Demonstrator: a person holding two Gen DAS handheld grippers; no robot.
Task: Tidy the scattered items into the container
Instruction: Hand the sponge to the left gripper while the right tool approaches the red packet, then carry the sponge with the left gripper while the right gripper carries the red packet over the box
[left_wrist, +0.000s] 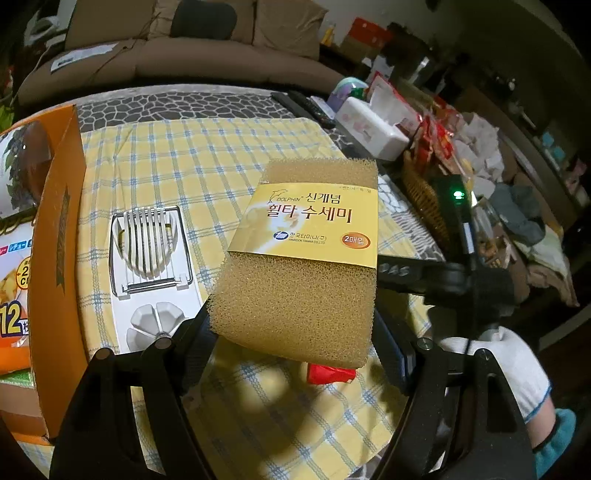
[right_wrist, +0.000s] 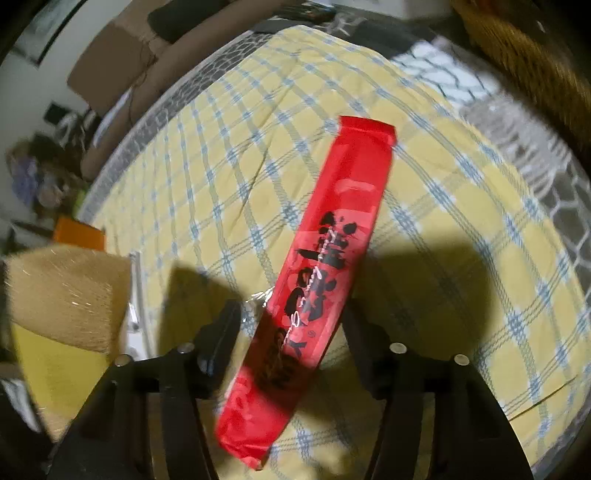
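A: What is the left gripper (left_wrist: 291, 332) doing?
B: Clamping the tan, paper-banded scrub sponge (left_wrist: 299, 254), lifting it over the yellow checked cloth (left_wrist: 207, 155), beside the orange cardboard box (left_wrist: 59, 221).
A: The right gripper (right_wrist: 291, 332)?
B: Straddling the red foil packet (right_wrist: 317, 273) lying on the cloth; grip unclear.

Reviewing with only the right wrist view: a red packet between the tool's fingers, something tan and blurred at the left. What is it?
Observer: A sponge pack with a yellow label band, gripped in the left tool.
Operator: Anything else loose?
Observer: An egg slicer lies on the checked cloth.
Operator: Where's the container?
Observer: An orange box stands at the left edge of the left wrist view, printed packs showing inside.
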